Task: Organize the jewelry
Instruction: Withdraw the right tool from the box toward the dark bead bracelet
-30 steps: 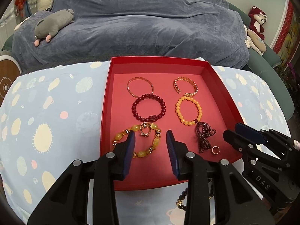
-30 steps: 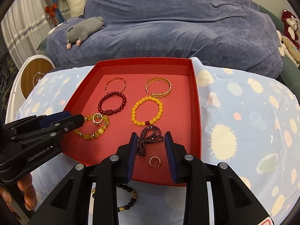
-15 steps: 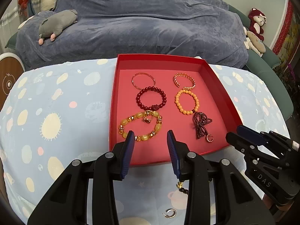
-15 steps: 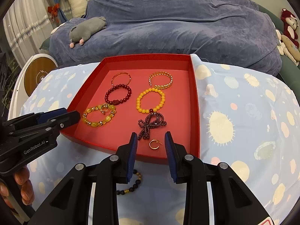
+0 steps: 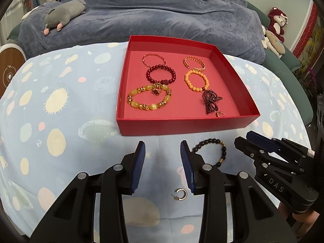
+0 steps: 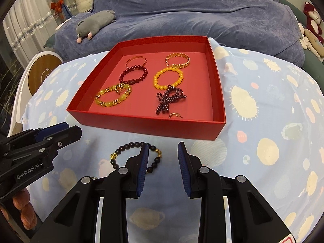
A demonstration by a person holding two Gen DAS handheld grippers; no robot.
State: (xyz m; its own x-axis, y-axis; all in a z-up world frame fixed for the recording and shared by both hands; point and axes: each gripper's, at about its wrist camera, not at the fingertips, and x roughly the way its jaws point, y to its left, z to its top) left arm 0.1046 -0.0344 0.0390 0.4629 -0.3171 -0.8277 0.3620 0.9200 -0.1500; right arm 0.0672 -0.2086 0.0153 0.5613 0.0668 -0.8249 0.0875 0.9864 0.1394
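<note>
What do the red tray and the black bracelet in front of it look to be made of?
Red tray: likely stiff card or paperboard, matte; thin flat walls with sharp folded corners and no gloss.
Black bracelet: round dark beads, dull sheen, perhaps stone or wood, with a few shiny gold-coloured metal-looking spacers. It lies on the patterned cloth, outside the tray.

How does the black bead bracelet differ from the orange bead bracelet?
The black bracelet lies on the blue tablecloth, outside the red box; the orange bracelet lies inside it. The black one has a few gold beads among dark ones; the orange one is nearly all one colour, with a single dark bead. Both are round beaded loops lying flat.
</note>
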